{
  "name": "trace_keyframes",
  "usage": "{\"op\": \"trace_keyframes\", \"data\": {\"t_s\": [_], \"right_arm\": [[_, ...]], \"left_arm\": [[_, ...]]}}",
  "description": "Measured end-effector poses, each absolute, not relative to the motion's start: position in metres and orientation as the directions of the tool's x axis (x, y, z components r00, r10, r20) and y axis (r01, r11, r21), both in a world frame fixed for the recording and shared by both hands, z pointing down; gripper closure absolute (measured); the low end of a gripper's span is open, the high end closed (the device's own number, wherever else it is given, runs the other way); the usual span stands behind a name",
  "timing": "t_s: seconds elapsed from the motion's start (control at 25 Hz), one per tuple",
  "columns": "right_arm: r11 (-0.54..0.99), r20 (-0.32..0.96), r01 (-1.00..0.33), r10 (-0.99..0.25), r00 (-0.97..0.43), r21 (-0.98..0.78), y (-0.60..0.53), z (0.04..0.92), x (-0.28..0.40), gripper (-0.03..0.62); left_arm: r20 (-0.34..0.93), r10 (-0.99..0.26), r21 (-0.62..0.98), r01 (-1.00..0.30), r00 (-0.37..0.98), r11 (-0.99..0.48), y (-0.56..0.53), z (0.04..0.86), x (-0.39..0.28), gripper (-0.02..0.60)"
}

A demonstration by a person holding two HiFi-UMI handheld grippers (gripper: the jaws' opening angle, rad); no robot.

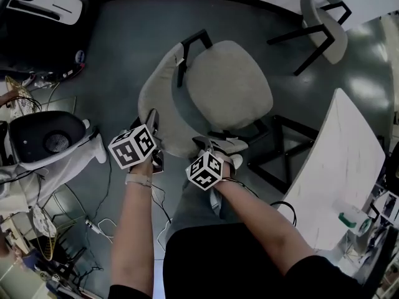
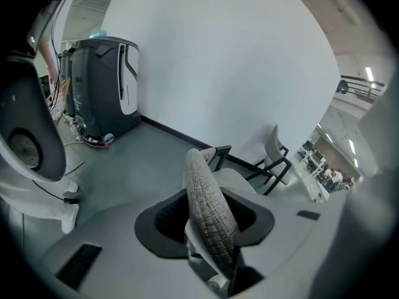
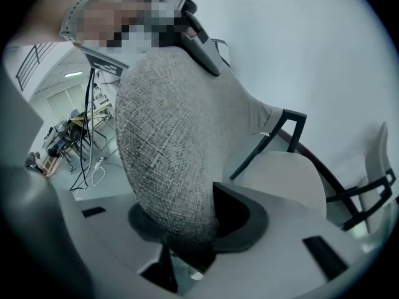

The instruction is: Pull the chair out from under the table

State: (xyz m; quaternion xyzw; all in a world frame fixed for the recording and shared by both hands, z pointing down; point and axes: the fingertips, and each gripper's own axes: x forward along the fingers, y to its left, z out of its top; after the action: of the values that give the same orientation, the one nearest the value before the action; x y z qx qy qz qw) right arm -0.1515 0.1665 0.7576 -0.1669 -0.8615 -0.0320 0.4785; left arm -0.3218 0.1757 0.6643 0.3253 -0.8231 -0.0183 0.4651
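Both forearms are reaching forward and steeply down from the near edge of the head view, side by side. The left forearm (image 1: 134, 229) is wearing a pale wrist strap. The left gripper (image 1: 154, 134) and right gripper (image 1: 216, 147) are sitting close together. Each one's marker cube is showing black-and-white square patterns.

Left gripper: the jaws are standing partly apart and clamping the thin top edge of the backrest (image 2: 209, 217), which is showing edge-on between the pads.

Right gripper: the jaws are likewise partly apart, pressing on the broad woven face of the same backrest, further right along its rim.

The grey fabric chair with a black frame (image 1: 227, 86) is standing on the dark grey floor (image 1: 124, 48), left of the white table (image 1: 340, 161). Its seat is lying clear of the tabletop. The chair is facing away from the person, towards the far right. The curved backrest is wrapping round the seat's near-left side, its rim running from far left to near centre. A second pale chair (image 1: 324, 23) is standing at far right.
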Motion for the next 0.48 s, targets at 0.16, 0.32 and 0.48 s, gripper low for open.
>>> {"op": "trace_keyframes", "data": {"t_s": [0.16,0.32,0.48], "right_arm": [[0.912,0.831,0.396,0.298,-0.47,-0.104,0.178,0.757,-0.158,0.45],[0.882,0.827,0.461,0.333,-0.452,-0.103,0.195,0.757,-0.17,0.45],[0.843,0.825,0.526,0.373,-0.425,-0.11,0.217,0.757,-0.184,0.45]], "left_arm": [[0.755,-0.522,0.332,-0.454,-0.397,0.827,0.202,0.663,-0.326,0.437],[0.757,-0.493,0.334,-0.395,-0.428,0.856,0.231,0.664,-0.335,0.437],[0.759,-0.464,0.338,-0.333,-0.458,0.88,0.262,0.663,-0.346,0.439]]}}
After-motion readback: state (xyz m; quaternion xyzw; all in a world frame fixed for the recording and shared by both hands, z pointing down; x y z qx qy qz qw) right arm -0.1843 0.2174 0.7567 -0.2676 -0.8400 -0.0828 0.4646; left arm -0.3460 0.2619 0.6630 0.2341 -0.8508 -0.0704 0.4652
